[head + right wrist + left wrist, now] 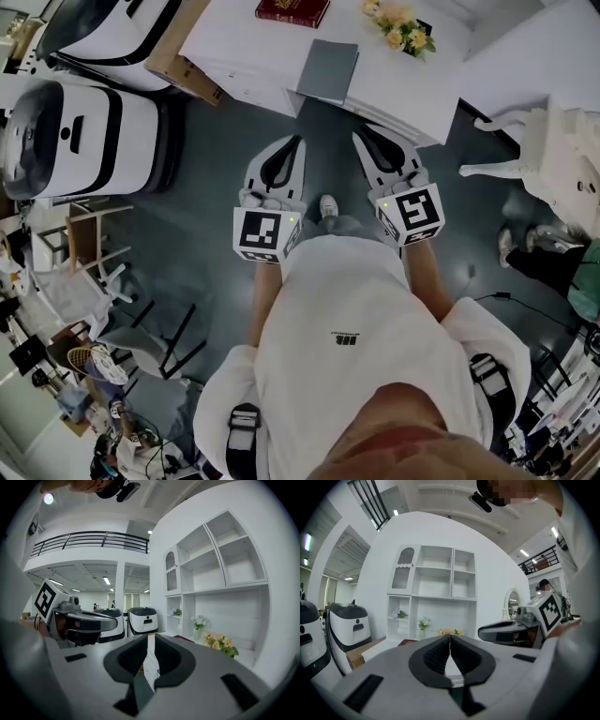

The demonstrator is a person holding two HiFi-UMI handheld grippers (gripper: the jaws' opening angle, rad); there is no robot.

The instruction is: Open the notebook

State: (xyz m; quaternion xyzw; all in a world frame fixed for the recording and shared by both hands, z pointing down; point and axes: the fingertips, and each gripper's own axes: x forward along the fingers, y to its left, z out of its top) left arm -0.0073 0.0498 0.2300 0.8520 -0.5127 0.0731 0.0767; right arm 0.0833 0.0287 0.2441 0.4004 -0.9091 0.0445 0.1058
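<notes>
White table (pixel 246 42), flat rectangular grey notebook (pixel 328 68)

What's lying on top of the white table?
A closed gray notebook, a dark red book and some flowers lie on the white table. Anything under the notebook is covered.

Floor (pixel 225 141) open up to table (pixel 244 42); flowers (pixel 403 28), red book (pixel 292 9) crowd beyond notebook (pixel 328 67).

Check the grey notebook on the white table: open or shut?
Shut: the flat grey notebook shows only its plain cover, no pages spread.
</notes>
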